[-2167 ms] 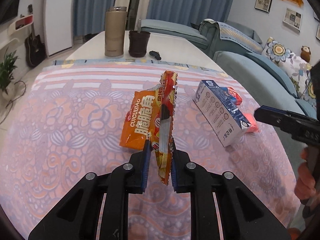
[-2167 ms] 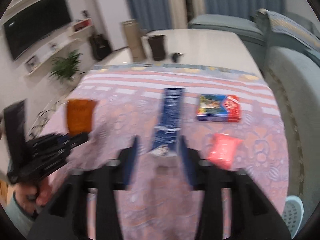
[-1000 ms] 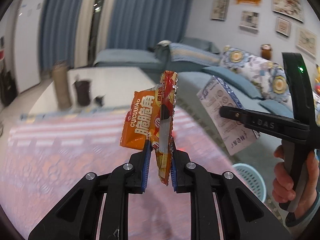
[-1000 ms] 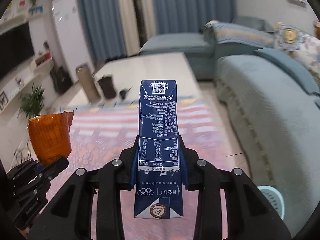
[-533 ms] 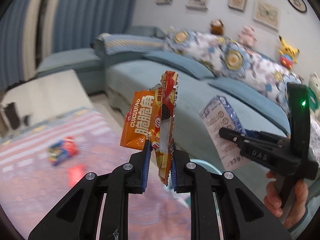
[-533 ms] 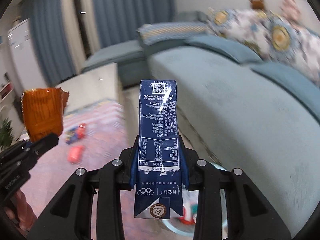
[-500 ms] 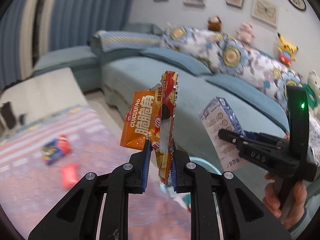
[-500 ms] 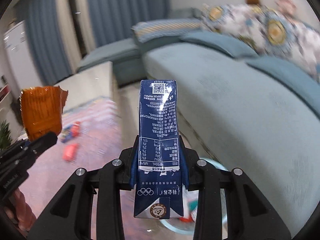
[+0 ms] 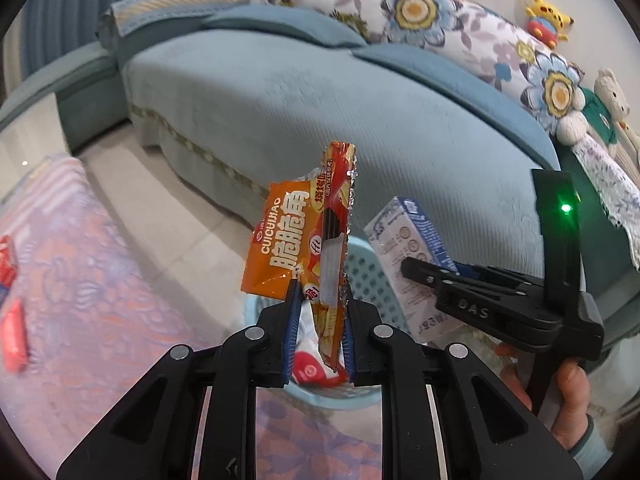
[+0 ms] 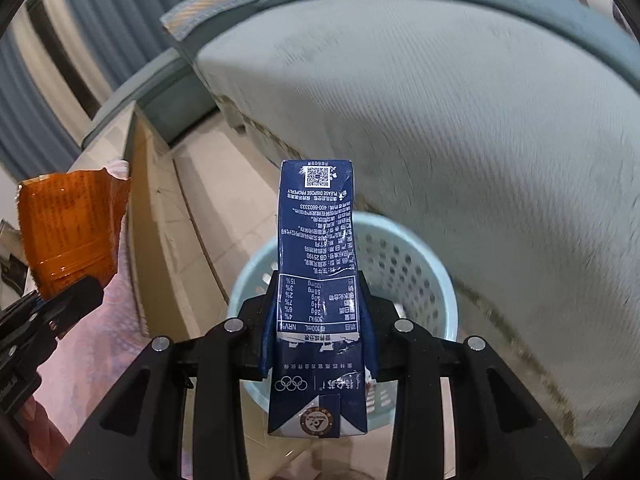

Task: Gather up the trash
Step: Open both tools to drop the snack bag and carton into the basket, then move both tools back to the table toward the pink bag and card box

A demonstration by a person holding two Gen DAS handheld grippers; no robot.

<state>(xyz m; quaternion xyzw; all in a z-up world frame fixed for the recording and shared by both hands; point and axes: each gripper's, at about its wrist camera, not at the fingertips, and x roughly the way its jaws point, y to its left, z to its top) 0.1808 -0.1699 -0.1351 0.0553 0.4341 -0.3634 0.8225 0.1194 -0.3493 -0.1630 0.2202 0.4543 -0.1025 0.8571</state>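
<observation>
— What do we have between our jaws on the left?

— Our left gripper point(image 9: 318, 324) is pinching the orange snack wrapper point(image 9: 298, 246) at its lower edge; the wrapper stands up from between the two blue pads point(image 9: 291, 332), its torn foil top above them.

— And on the right?

— Our right gripper point(image 10: 318, 328) is clamped on the dark blue milk carton point(image 10: 318, 300). The carton runs lengthwise between the jaws, its printed end pointing forward past the tips and its other end back toward the camera.

— What lies just beyond the jaws?

— The pale blue perforated basket point(image 10: 416, 268) sits straight ahead of the right jaws and below them, the carton crossing its rim in our right view. In our left view the same basket point(image 9: 362, 264) shows behind the wrapper and under the fingers, with some red-and-white trash already inside it.

— Can each gripper see the other?

— Yes. The right one with its carton point(image 9: 414, 256) is to the right of our left jaws; the wrapper point(image 10: 70, 232) is to the left of our right jaws.

— And farther out?

— To the left, the pink patterned tablecloth point(image 9: 80, 288) carries a red packet point(image 9: 14, 334). Beyond the basket stretches the teal sofa point(image 9: 320, 108), with flowered cushions point(image 9: 440, 12) along its back.
</observation>
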